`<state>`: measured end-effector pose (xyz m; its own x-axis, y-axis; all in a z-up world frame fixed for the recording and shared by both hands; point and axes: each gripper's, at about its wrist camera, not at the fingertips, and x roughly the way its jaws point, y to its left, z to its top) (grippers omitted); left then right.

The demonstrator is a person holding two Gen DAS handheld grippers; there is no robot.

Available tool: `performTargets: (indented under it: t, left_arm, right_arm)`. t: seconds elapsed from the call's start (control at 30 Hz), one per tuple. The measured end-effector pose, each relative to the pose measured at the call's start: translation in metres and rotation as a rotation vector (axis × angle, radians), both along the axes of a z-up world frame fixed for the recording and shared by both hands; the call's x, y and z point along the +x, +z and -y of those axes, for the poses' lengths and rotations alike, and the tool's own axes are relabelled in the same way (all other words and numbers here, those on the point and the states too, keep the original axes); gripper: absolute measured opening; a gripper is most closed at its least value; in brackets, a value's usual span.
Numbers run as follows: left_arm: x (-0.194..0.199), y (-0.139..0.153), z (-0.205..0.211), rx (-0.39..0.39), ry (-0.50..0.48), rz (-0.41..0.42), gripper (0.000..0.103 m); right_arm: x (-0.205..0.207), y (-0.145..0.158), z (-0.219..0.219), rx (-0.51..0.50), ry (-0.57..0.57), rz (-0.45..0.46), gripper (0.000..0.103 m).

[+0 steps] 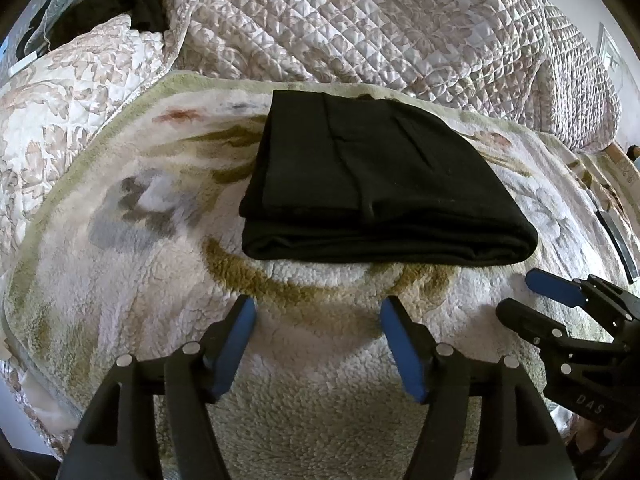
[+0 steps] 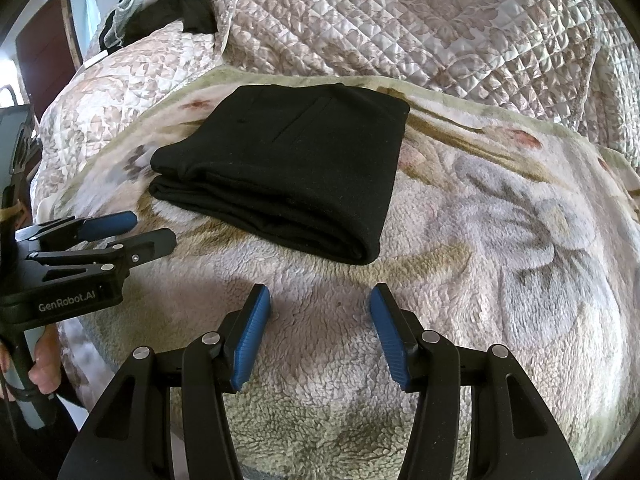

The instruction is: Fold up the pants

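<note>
My left gripper (image 1: 318, 314) and right gripper (image 2: 320, 300) hang wide and empty; at twelve o'clock the pants (image 1: 372, 176) look fully folded, nothing left.

matt black cloth pants (image 1: 376, 184), fluffy fleece blanket (image 1: 132, 280)

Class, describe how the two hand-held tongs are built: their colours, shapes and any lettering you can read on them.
Both are black plastic frames with silver round rivets. The left tongs and the right tongs each end in two flat fingers faced with ribbed blue pads. The left body reads "GenRobot.AI" in white; the right one shows "DAS". The left tongs sit on a pale grey handle.
</note>
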<state>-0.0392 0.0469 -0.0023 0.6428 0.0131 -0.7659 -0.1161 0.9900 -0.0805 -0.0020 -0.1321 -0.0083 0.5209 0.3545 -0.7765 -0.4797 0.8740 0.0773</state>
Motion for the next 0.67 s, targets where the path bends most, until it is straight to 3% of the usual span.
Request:
performTargets:
  t: [0.33, 0.67]
  left_arm:
    - [0.0022, 0.0009, -0.0021, 0.013, -0.013, -0.011, 0.073]
    - [0.0023, 0.0013, -0.0039, 0.017, -0.015, -0.012, 0.073]
  right_arm:
    - [-0.0026, -0.0019, -0.0006, -0.016, 0.023, 0.035, 0.055]
    - [-0.0088, -0.0083, 0.0015, -0.016, 0.054, 0.131, 0.063]
